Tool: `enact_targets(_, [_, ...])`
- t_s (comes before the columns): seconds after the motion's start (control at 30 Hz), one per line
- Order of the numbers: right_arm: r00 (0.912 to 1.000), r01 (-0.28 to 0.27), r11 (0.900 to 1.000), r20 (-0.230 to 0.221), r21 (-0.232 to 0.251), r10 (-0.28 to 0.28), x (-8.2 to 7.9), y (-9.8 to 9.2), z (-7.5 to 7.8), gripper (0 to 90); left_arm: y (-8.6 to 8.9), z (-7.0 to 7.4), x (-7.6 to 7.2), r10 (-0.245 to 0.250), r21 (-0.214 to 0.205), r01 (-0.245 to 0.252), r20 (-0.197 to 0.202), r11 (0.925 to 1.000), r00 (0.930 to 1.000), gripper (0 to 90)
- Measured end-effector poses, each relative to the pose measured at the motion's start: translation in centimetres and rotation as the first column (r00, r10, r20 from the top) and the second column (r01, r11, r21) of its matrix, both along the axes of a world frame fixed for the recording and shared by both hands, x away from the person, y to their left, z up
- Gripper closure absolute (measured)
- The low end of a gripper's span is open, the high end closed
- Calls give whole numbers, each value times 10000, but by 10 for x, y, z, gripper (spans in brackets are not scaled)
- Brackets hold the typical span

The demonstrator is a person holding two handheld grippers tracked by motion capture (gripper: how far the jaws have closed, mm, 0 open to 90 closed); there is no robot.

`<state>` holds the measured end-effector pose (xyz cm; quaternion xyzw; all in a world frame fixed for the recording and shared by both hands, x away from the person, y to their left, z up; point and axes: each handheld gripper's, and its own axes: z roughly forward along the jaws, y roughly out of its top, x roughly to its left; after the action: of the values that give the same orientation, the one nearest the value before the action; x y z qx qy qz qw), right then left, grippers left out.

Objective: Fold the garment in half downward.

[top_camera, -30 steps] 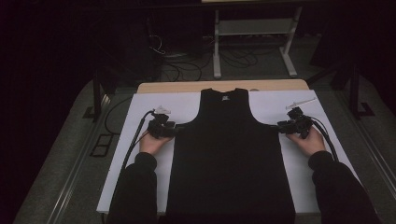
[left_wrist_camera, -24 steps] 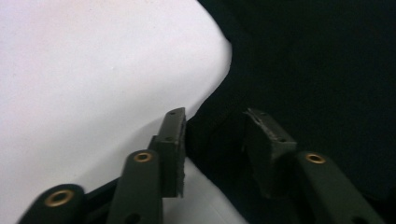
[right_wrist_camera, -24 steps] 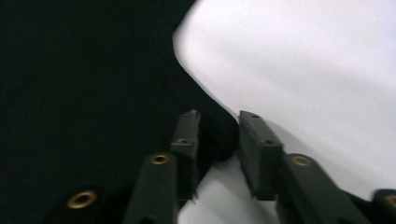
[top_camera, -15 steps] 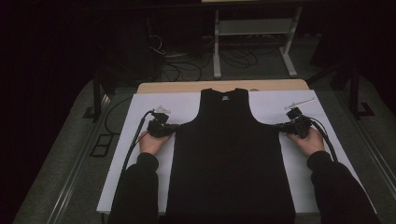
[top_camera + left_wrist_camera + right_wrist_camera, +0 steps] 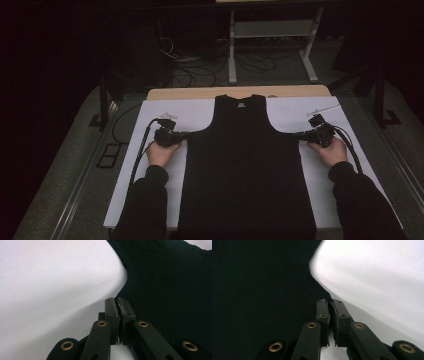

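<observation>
Left gripper [image 5: 186, 136] and right gripper [image 5: 295, 135], jaws just closed, each pinch one side edge of one black tank top [image 5: 245, 165]; bare white sheet [image 5: 145, 175] outside both.

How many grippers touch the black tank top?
2. The left gripper is shut on the black tank top at its left edge; the right gripper is shut on its right edge.

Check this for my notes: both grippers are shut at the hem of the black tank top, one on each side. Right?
Not the hem. The left gripper and right gripper are shut at the black tank top just below its armholes, one on each side, as the high view shows.
</observation>
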<state>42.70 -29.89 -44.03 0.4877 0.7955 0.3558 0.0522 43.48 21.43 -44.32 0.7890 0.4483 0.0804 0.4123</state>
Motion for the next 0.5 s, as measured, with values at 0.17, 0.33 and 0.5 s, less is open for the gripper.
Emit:
enact_targets(0.17, [10000, 72, 9968, 31, 801, -75, -4, -4, 7, 833, 2, 7, -2, 34, -316, -32, 89, 9995, 10000, 864])
enact_targets(0.33, [10000, 53, 9927, -76, 1205, -45, -7, -4, 10, 833, 4, 14, -5, -61, -605, 68, 110, 9981, 9999, 864])
enact_targets(0.5, [10000, -17, 9898, 50, 1423, 10, -13, -5, 14, 833, 7, 19, -10, -101, -895, 115, 160, 9959, 9998, 864])
